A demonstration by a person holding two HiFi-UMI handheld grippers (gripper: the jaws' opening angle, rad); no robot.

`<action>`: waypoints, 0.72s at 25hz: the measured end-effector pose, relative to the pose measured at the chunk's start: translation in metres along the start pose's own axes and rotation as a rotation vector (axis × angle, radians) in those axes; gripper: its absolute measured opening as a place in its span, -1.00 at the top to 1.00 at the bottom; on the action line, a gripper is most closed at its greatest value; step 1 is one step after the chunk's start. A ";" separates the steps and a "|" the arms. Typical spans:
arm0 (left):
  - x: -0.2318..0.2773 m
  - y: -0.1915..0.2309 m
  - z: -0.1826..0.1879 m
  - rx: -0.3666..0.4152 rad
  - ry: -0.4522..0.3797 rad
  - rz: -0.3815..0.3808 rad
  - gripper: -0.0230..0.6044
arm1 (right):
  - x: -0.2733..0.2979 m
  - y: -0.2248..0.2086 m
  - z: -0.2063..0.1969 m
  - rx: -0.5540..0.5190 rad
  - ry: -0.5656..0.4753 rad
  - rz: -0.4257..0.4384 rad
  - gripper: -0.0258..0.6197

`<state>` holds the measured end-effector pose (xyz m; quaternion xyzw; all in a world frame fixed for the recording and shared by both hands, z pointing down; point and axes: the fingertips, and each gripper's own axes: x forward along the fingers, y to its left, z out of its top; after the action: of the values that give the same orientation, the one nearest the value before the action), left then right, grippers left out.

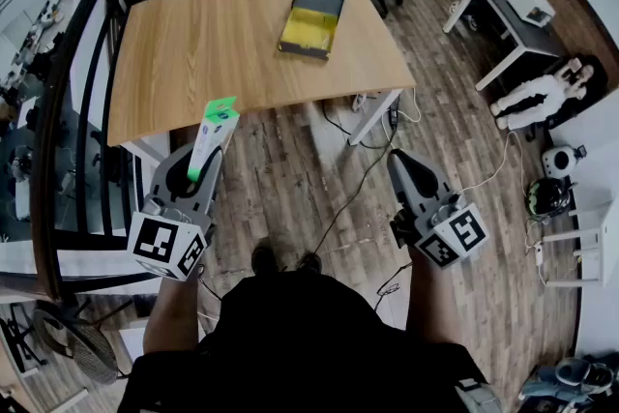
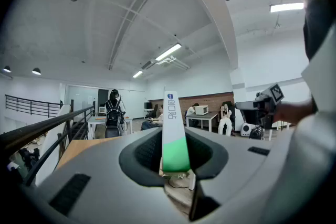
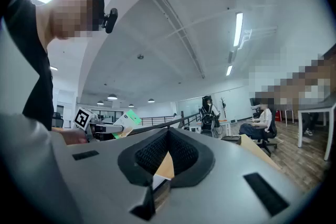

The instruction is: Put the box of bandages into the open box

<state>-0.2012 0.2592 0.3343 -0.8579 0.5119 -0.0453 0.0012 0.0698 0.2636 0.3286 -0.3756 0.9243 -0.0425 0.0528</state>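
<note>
Left claw [image 1: 205, 171]: jaws clamped on the lower end of the box of bandages [image 1: 215, 135], a slim white-and-green carton. It stands up out of the claw and tilts a bit to the right, at lower left of the head view. In the left claw's own view the green end sits pinched between the pads and the white end pokes up at frame centre.

Right claw [image 1: 406, 167]: jaws closed together with nothing between them, hanging idle at lower right over the wood floor [image 1: 319, 179].

The carton is off the surface [image 1: 213, 44], just short of its near edge. The open box [image 1: 311, 17], dark with a yellow inside, lies on the far part of the surface at upper centre of the head view, well apart from my left claw.

Step, as I judge it: the grasp is done and the carry is under way, with nothing placed yet.

Next I'd reach forward and right across the surface, bring the carton over the yellow tray, tip it flatter so it fits, lower it in, then open the jaws. The right claw isn't needed unless the open box slides.
</note>
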 end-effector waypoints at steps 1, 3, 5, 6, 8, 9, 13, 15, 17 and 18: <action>0.000 -0.001 0.000 0.001 0.000 0.000 0.63 | -0.001 -0.001 0.000 0.001 0.000 0.000 0.81; 0.002 -0.004 0.000 0.001 0.000 0.000 0.63 | -0.003 -0.003 0.000 0.002 0.000 0.001 0.81; 0.004 -0.006 0.001 -0.001 0.001 0.000 0.63 | -0.005 -0.006 0.001 0.004 -0.002 0.002 0.81; 0.005 -0.008 0.001 -0.001 0.002 0.001 0.63 | -0.007 -0.008 0.001 0.006 -0.002 0.002 0.81; 0.007 -0.013 0.002 0.000 0.004 -0.001 0.63 | -0.011 -0.012 0.001 0.009 -0.004 0.002 0.81; 0.008 -0.016 0.002 0.001 0.004 -0.002 0.63 | -0.013 -0.014 0.002 0.010 -0.006 0.002 0.81; 0.014 -0.025 0.005 0.004 0.003 -0.008 0.63 | -0.022 -0.022 0.004 0.010 -0.019 0.001 0.81; 0.016 -0.033 0.006 0.000 0.004 -0.010 0.63 | -0.030 -0.026 0.004 0.016 -0.023 -0.002 0.81; 0.018 -0.041 0.010 0.002 0.003 -0.011 0.63 | -0.040 -0.032 0.008 0.030 -0.036 -0.007 0.81; 0.019 -0.045 0.013 0.006 -0.001 -0.012 0.63 | -0.045 -0.036 0.011 0.037 -0.048 -0.010 0.81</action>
<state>-0.1517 0.2628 0.3253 -0.8609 0.5067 -0.0464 0.0039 0.1278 0.2687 0.3253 -0.3801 0.9199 -0.0508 0.0820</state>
